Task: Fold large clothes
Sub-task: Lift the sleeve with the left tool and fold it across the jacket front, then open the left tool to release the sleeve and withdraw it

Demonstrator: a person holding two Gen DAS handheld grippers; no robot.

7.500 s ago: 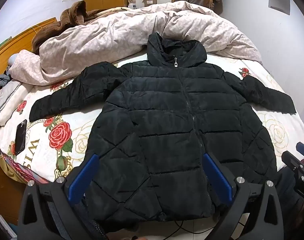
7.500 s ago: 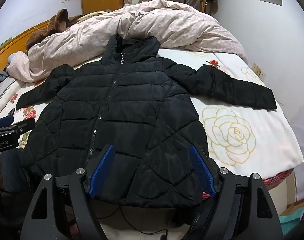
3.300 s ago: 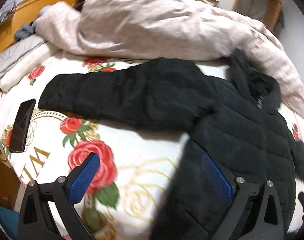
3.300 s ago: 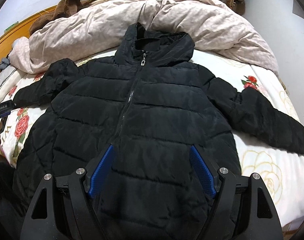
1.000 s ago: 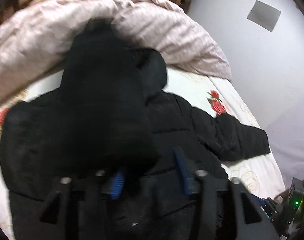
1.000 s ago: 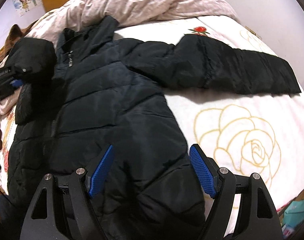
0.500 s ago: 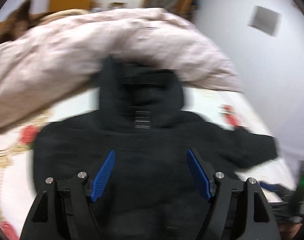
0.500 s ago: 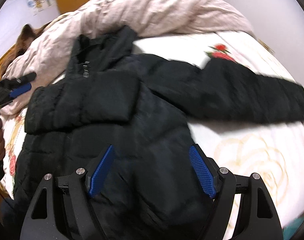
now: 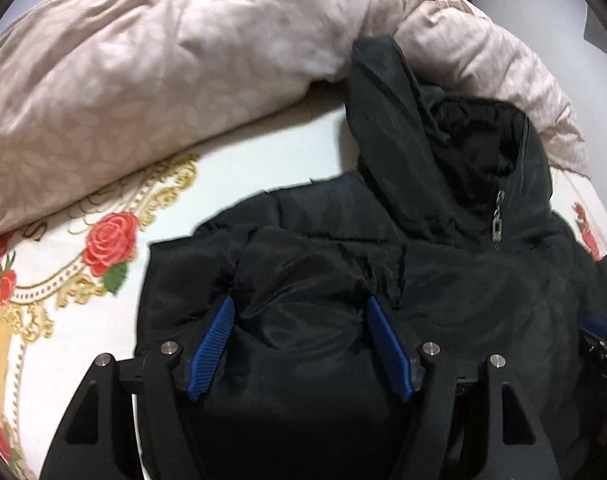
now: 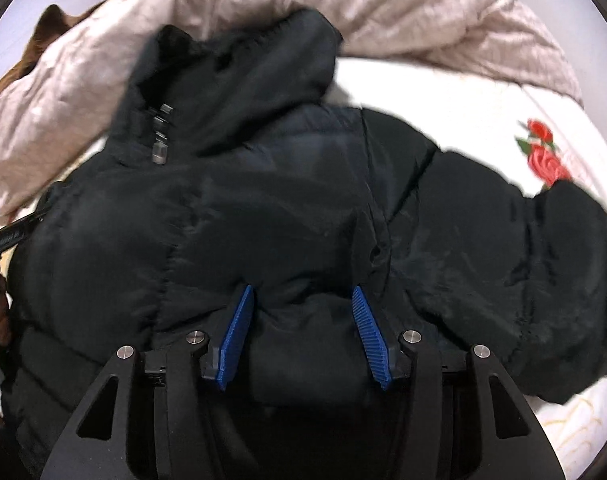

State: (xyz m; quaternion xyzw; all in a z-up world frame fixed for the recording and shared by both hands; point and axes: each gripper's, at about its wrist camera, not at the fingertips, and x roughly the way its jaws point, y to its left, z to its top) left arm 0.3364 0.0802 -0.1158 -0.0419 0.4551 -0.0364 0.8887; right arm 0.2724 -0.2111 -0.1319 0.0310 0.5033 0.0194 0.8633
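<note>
A black puffer jacket (image 9: pixel 443 272) with a hood and a zip lies face up on the bed. Its left sleeve is folded across the chest. My left gripper (image 9: pixel 299 308) stands partly open low over that folded sleeve, with padded fabric bulging between its blue pads (image 9: pixel 211 344). In the right wrist view the jacket (image 10: pixel 263 220) fills the middle. My right gripper (image 10: pixel 301 304) is partly open, pressed onto a bulge of fabric near the right shoulder. The right sleeve (image 10: pixel 543 264) lies out to the right.
A crumpled beige duvet (image 9: pixel 163 60) is piled at the head of the bed, just behind the hood. The white sheet with red roses (image 9: pixel 107 240) shows to the left of the jacket and in the right wrist view (image 10: pixel 543 156) to the right.
The left sleeve now lies folded across the chest. Both grippers have dropped close onto the jacket and their jaws have narrowed around padded fabric.
</note>
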